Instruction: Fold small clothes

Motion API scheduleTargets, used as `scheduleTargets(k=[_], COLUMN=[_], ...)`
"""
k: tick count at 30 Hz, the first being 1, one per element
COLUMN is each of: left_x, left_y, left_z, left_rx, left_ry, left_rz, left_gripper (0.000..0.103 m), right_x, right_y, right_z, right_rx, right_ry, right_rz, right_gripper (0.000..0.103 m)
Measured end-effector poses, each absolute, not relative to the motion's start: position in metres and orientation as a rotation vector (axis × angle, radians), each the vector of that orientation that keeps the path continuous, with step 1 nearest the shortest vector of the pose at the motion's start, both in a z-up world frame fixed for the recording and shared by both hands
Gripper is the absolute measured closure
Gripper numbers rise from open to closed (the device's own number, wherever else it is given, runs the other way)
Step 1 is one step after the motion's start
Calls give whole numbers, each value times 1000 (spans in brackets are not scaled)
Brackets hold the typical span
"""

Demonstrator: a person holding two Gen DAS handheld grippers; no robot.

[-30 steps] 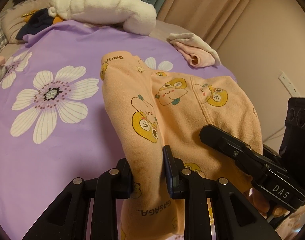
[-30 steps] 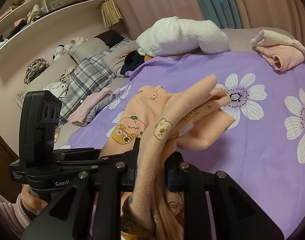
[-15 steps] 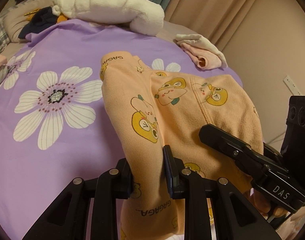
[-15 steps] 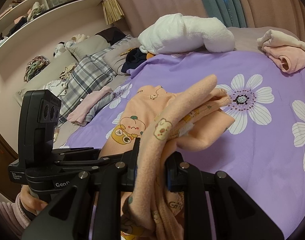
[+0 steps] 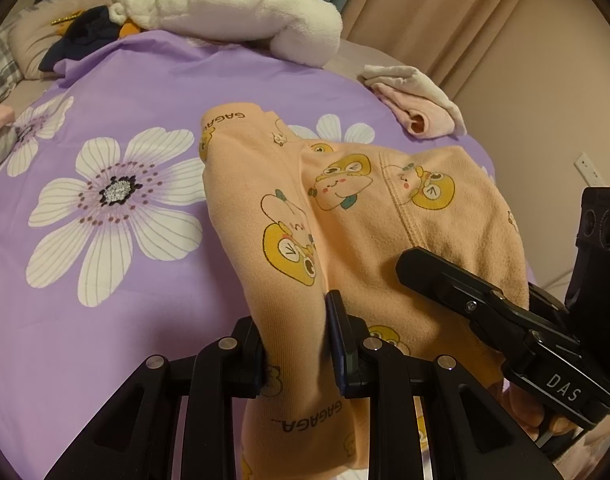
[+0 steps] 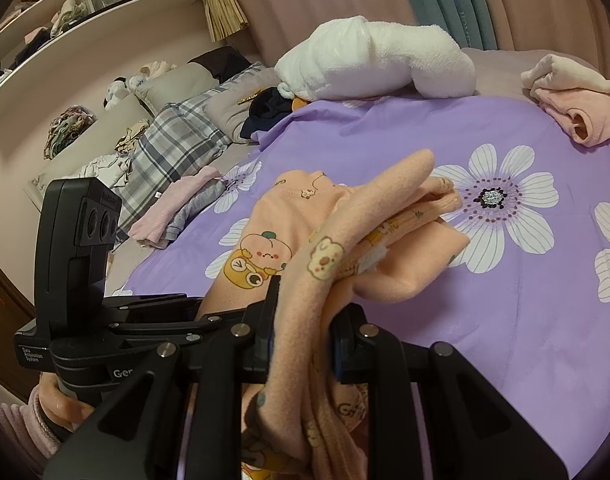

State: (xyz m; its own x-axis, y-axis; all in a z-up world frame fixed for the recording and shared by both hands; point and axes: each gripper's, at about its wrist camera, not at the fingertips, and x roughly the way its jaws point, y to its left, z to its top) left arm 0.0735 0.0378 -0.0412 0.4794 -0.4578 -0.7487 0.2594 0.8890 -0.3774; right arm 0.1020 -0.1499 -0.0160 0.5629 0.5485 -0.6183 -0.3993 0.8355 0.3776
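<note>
A: Status of change over the last second?

B: Small. In both wrist views the bedspread (image 5: 105,300) flowers, the white bundle (image 5: 233,8) and the pink pile (image 5: 417,100) have drifted toward the right and slightly down the frame, so I have carried both tools a little across the bed. The garment (image 5: 345,216) has kept its place against my fingers.

A: Grip state?

B: Left gripper (image 5: 297,344): jaws pressed onto a thick fold of the garment. Right gripper (image 6: 301,336): jaws likewise pinching a bunched fold. Neither has slipped.

A: Where is the garment?

B: Lifted at its near end between the two tools; its far end drapes toward the bedspread. Whether that end rests on the bedspread I cannot tell.

A: Meaning for the task?

B: I judge this a carry or positioning phase. No fold has been laid yet.

A: Edges?

B: In the left view the bed's right edge is near, beyond the garment, with the wall just past it. The two tools are close together; the right one shows just beside the left jaw.

A: Open room?

B: Bare bedspread to the left around the large flower (image 5: 117,192), and further bare cloth on the right of the right wrist view. The far side holds the white bundle and the pink pile, well apart from the garment.
</note>
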Motion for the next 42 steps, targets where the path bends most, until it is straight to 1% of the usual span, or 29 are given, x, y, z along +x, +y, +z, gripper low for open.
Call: scheduleTargets(k=[29,42], left_x=[90,98], left_y=[43,39], left_z=[-68,-90], left_rx=[-231,-228], left_ry=[1042,1114], left_rz=[-413,-401], left_gripper=[80,80], right_x=[127,135], right_y=[-138,-137], right_z=[-45,-69], right_rx=[212,232], right_ry=[865,932], right_rz=[552,538], right_gripper=[82,82])
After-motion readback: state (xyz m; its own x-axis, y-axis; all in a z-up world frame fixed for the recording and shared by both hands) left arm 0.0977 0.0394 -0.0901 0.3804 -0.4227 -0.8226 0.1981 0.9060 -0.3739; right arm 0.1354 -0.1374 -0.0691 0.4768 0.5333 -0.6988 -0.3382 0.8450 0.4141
